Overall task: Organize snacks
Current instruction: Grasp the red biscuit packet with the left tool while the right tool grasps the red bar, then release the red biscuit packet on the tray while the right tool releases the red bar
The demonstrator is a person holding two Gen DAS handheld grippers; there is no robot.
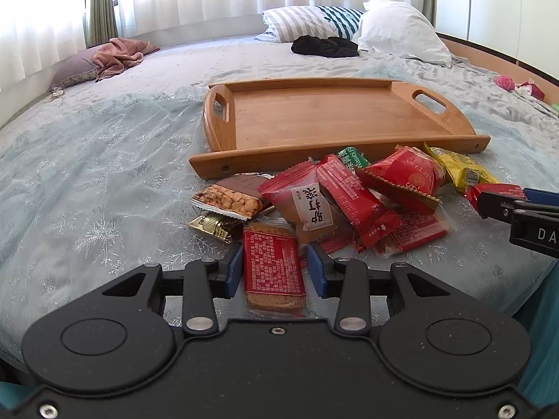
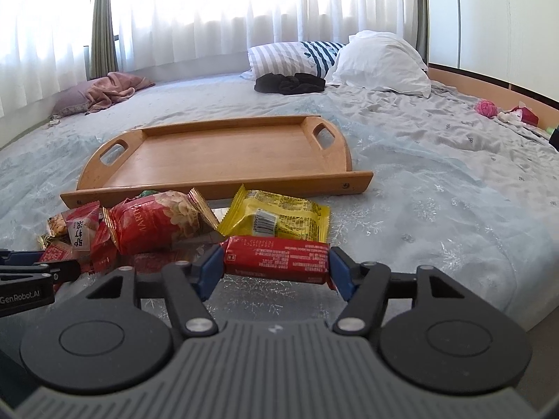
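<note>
Blue pads [image 2: 209, 272] of your right gripper [image 2: 276, 270] press on both ends of a long red snack bar [image 2: 276, 256], holding it crosswise just above the bedspread; rows of small white print run along its wrapper, too fine to read. Your left gripper [image 1: 276, 269] straddles a red-labelled biscuit pack [image 1: 272, 269] with dense white print, unreadable at this size. Its left pad [image 1: 233, 272] sits against the pack's edge, while the right pad [image 1: 316, 272] shows a thin gap, so a firm hold cannot be told.

Just beyond your fingers lies the snack pile on the pale blue snowflake bedspread [image 1: 87, 192]. A yellow packet [image 2: 279, 218] with a barcode sits directly behind the red bar. Beside it is a red pouch [image 2: 153, 223] lettered "MARTH", its remaining letters hidden. A red-and-tan packet carries a white label [image 1: 312, 207] with 2 large black characters. A green wrapper [image 1: 353, 157] reads "Wasabi". A peanut packet [image 1: 232, 199] and a gold foil packet [image 1: 209, 225] lie at the pile's left edge.

Behind the pile rests a wooden tray [image 1: 325, 85] with 2 cut-out handles, holding no snacks. Each gripper body is seen from the other camera: 1 reads "GenRobot.AI", the other "DA", cut off at the frame edge.
</note>
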